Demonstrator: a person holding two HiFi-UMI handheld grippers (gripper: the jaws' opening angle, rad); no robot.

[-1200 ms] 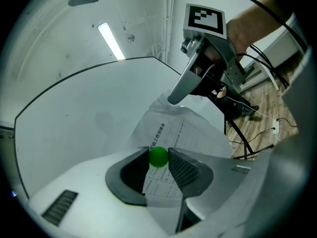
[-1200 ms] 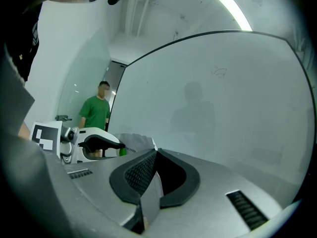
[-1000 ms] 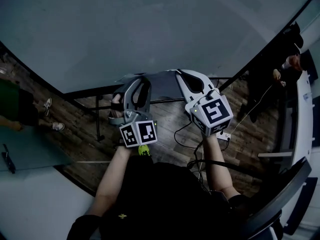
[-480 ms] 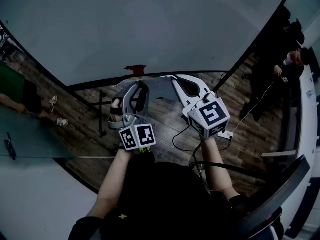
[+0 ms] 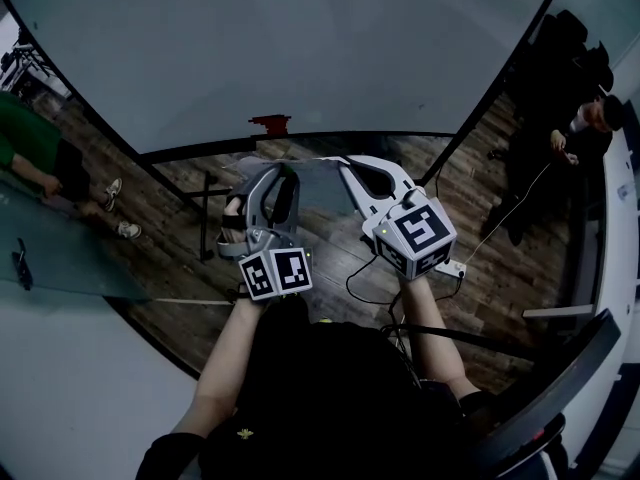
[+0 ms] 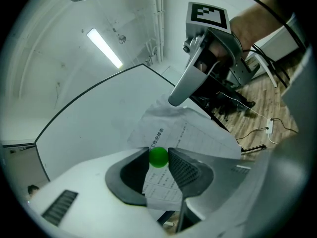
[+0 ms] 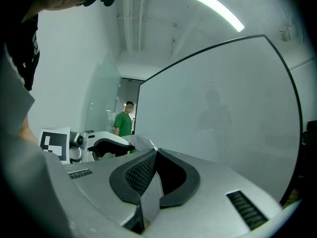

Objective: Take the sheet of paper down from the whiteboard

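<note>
The left gripper (image 5: 268, 173) was closed on a small green ball (image 6: 158, 157) pinched between its tips, and the sheet of paper (image 6: 190, 133) ran through that same gap. The right gripper (image 7: 155, 151) had its jaws nearly together, clamped on the opposite edge of the sheet. Both pointed level toward the whiteboard (image 5: 300, 48), side by side and near each other, with the printed page slung between them, a little crumpled. From where I stood the paper hung just in front of the board's lower edge and over the wooden floor (image 5: 330, 253), not flat against the board. Something small and red (image 5: 268, 123) sat at the board's bottom rim. A white power strip (image 5: 452, 268) lay on the floor with its cable. A person in green (image 5: 25, 143) stood off to the left and another in dark clothes (image 5: 575, 118) to the right
</note>
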